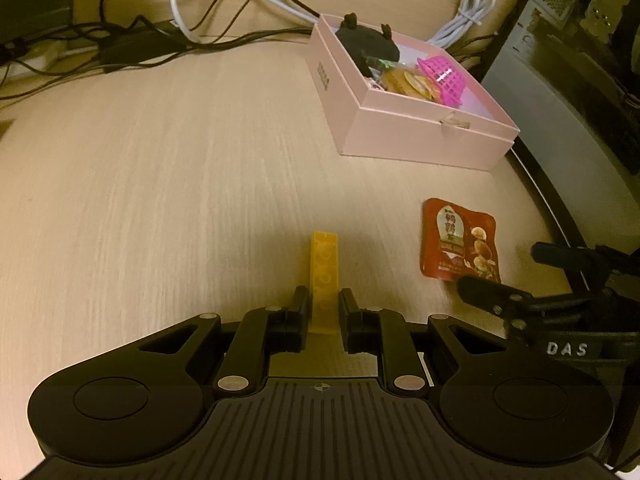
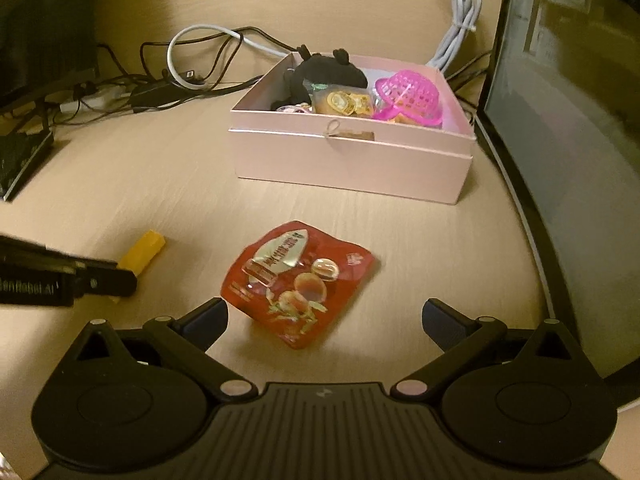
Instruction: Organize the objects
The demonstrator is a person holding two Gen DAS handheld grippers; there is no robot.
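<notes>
My left gripper (image 1: 323, 300) has its fingers close around the near end of a yellow toy brick (image 1: 323, 270) lying on the wooden desk; the brick also shows in the right wrist view (image 2: 145, 251). My right gripper (image 2: 324, 316) is open wide, low over the desk, with a red snack packet (image 2: 298, 280) just ahead between its fingers, not gripped. The packet also shows in the left wrist view (image 1: 460, 240). A pink open box (image 2: 352, 160) stands further back, holding a black plush toy (image 2: 332, 70), a pink mesh basket (image 2: 408, 94) and wrapped snacks (image 2: 346, 104).
Tangled black and white cables (image 1: 208, 12) lie along the back of the desk. A dark monitor or case (image 2: 568, 120) stands at the right edge. A dark object (image 2: 24, 152) sits at the far left. The pink box in the left wrist view (image 1: 420, 136) is at the upper right.
</notes>
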